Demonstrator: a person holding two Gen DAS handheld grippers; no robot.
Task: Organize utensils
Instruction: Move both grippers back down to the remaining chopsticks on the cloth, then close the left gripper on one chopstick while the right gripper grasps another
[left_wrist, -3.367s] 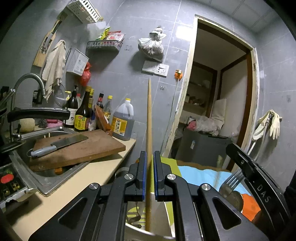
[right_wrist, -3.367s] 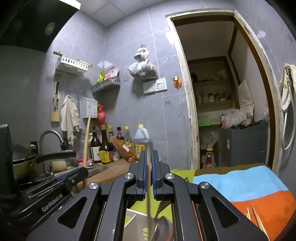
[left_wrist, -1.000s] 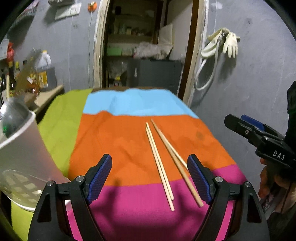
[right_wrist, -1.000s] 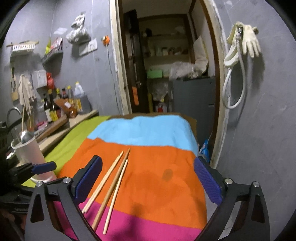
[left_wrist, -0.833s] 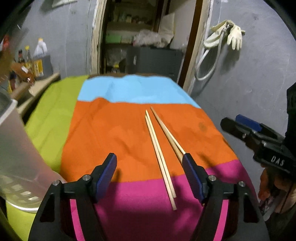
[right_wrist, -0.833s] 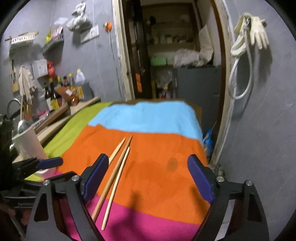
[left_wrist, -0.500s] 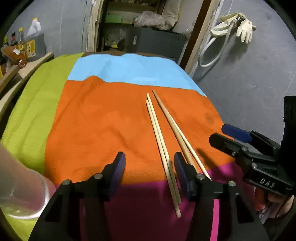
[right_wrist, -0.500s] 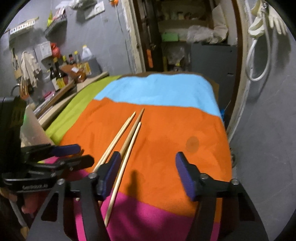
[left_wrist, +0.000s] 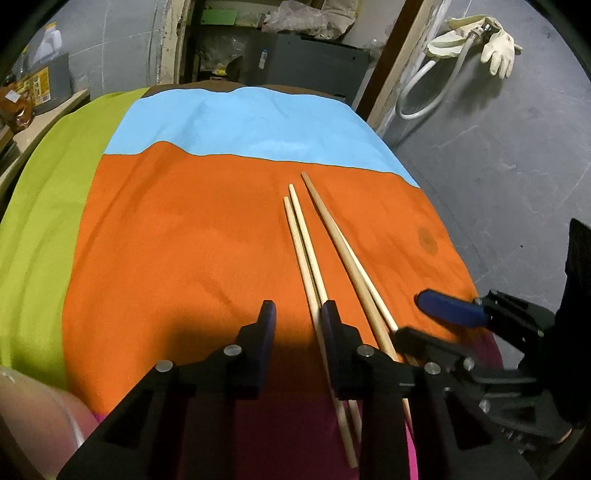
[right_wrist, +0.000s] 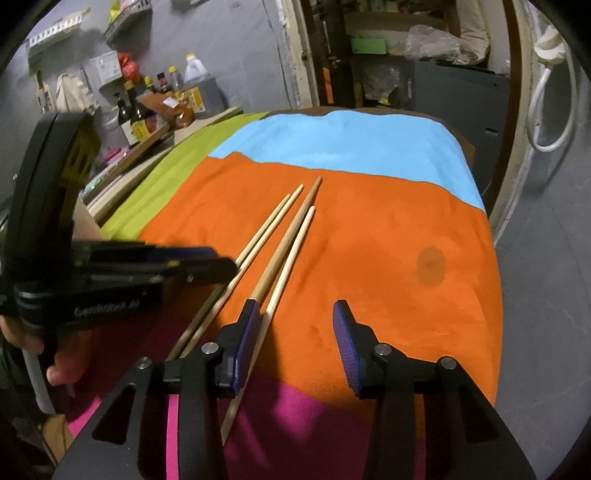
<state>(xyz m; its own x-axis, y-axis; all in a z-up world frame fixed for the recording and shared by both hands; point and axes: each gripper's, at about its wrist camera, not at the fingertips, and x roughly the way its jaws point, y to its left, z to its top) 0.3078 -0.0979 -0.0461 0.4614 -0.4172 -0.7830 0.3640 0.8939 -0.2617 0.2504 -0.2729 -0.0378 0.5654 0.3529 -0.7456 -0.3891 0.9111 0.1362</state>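
Observation:
Several wooden chopsticks lie side by side on the orange band of the striped cloth (left_wrist: 177, 236): a pale pair (left_wrist: 301, 236) and, right of it, a darker chopstick (left_wrist: 332, 232) lying over another pale one (right_wrist: 295, 243). My left gripper (left_wrist: 298, 325) hovers low over their near ends, its jaws closing; the pale pair runs under its right finger and only cloth shows between the pads. My right gripper (right_wrist: 295, 332) is also closing; the pale chopstick lies just inside its left finger, untouched. Each gripper shows in the other's view: the right gripper (left_wrist: 428, 325), the left gripper (right_wrist: 218, 260).
The white utensil holder (left_wrist: 29, 417) is a blur at the lower left. A counter with bottles (right_wrist: 136, 122) and an oil jug (right_wrist: 195, 88) runs along the left. Beyond the cloth's far end are a doorway, a grey cabinet (left_wrist: 303, 62), and gloves (left_wrist: 495, 48) on the wall.
Both grippers, earlier shut on a chopstick each above the holder, have let go, swung to the cloth, tipped down toward the loose chopsticks and narrowed their wide jaws.

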